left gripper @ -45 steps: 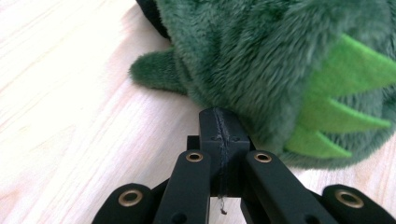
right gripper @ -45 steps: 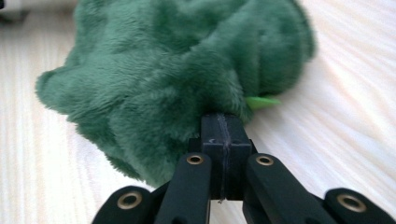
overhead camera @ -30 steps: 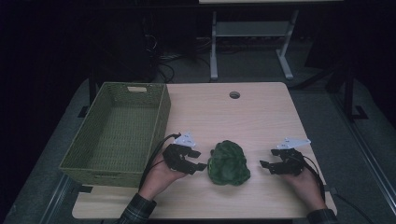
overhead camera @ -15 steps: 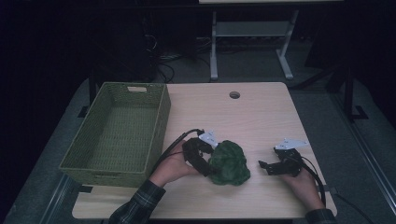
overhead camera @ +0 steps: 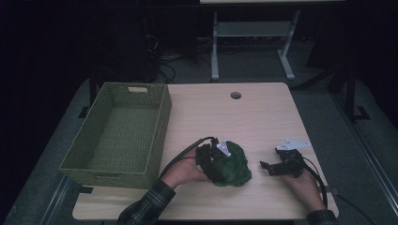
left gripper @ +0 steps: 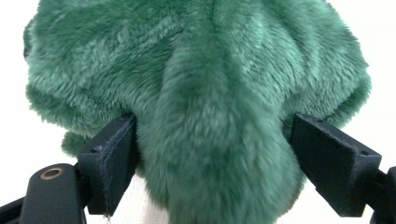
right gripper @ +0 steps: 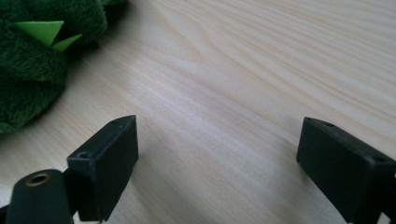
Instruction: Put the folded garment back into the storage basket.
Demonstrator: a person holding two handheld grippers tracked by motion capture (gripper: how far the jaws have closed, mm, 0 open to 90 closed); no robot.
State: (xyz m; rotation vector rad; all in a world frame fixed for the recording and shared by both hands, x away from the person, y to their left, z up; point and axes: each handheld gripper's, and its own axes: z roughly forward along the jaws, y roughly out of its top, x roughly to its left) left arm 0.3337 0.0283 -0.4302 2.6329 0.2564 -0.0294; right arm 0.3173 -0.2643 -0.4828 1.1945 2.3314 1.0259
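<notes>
Left hand-held gripper (left gripper: 212, 158) is pushed up against the green plush toy (left gripper: 196, 88), jaws spread wide with a fold of fur between them; the jaws have just been opening. Left pad touches the fur, right pad stands just off it, so no squeeze yet. In the high view the left hand-held gripper (overhead camera: 213, 161) sits at the toy's (overhead camera: 233, 165) left side, hand behind it. Toy lies on the desk (overhead camera: 220, 117) near the front edge, between both hands, right of the woven green basket (overhead camera: 94, 140). Right hand-held gripper (overhead camera: 268, 166) rests well apart to the toy's right, jaws wide and recently opening, nothing but bare wood between them; toy edge with light-green spikes (right gripper: 44, 32) shows at upper left.
</notes>
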